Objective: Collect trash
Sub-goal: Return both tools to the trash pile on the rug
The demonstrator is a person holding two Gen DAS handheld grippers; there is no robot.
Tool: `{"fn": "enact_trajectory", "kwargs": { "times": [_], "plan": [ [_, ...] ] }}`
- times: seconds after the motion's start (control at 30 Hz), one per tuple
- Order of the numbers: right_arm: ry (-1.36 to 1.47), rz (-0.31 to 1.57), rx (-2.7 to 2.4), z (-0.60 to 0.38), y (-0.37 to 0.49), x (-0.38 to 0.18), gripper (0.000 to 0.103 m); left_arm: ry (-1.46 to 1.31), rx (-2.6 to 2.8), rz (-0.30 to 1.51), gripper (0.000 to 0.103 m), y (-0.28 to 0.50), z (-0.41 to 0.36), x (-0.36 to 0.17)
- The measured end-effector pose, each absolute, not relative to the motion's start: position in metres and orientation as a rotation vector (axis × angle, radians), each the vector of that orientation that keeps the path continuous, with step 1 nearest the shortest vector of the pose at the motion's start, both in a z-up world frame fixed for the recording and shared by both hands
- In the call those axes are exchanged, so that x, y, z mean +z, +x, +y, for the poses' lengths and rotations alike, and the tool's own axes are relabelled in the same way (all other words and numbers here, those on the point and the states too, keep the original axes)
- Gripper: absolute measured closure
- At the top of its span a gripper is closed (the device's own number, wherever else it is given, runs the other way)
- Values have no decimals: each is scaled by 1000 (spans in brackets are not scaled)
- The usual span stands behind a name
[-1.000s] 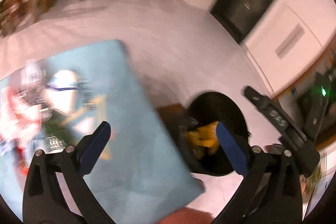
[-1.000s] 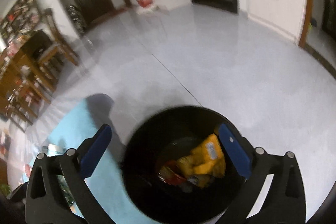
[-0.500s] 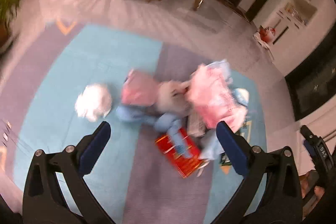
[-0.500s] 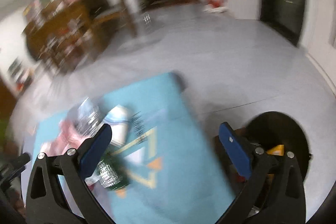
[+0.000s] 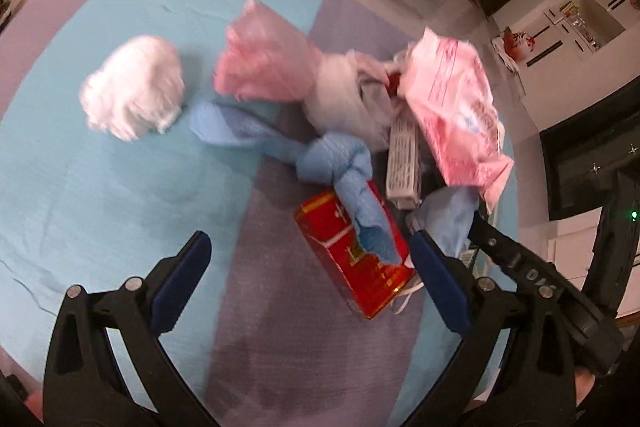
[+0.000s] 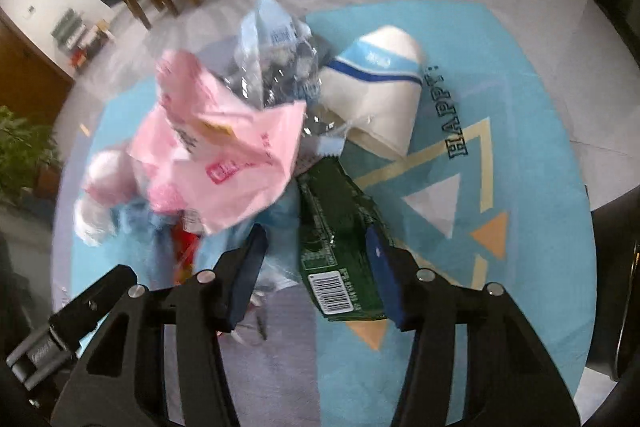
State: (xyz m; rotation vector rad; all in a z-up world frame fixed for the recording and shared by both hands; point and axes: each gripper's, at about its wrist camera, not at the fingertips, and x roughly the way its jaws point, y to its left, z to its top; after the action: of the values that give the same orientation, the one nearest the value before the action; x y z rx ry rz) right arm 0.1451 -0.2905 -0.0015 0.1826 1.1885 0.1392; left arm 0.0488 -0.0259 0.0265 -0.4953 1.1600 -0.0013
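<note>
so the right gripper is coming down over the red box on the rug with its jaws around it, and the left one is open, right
Not quite: the right gripper has the green packet between its jaws, which have just been closing, not the red box. The right wrist view shows this. The red box lies ahead of the left gripper, which is open, on the rug.

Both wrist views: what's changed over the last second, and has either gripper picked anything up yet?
Both grippers swung away from the black bin, now out of view, down over the trash pile on the rug. The right gripper has just been closing, and its jaws now straddle the green wrapper; no grip is visible yet. The left gripper stays wide open and empty near the red box. The trash itself looks undisturbed.
</note>
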Motion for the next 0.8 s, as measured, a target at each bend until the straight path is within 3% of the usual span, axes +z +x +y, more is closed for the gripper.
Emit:
{"fn": "enact_trajectory", "kwargs": {
  "times": [0.33,0.5,0.53,0.8],
  "plan": [
    [150,1201,82,-303,139,-14,65,-446,-25,1179,5,57,-64,21],
    [184,1176,70,-318,136,0,87,-420,-9,1172,5,57,-85,19],
    [201,1163,66,-323,134,5,97,-421,-15,1178,5,57,-88,18],
    [314,1082,30,-354,129,31,98,-392,45,1192,5,72,-122,8]
  ]
}}
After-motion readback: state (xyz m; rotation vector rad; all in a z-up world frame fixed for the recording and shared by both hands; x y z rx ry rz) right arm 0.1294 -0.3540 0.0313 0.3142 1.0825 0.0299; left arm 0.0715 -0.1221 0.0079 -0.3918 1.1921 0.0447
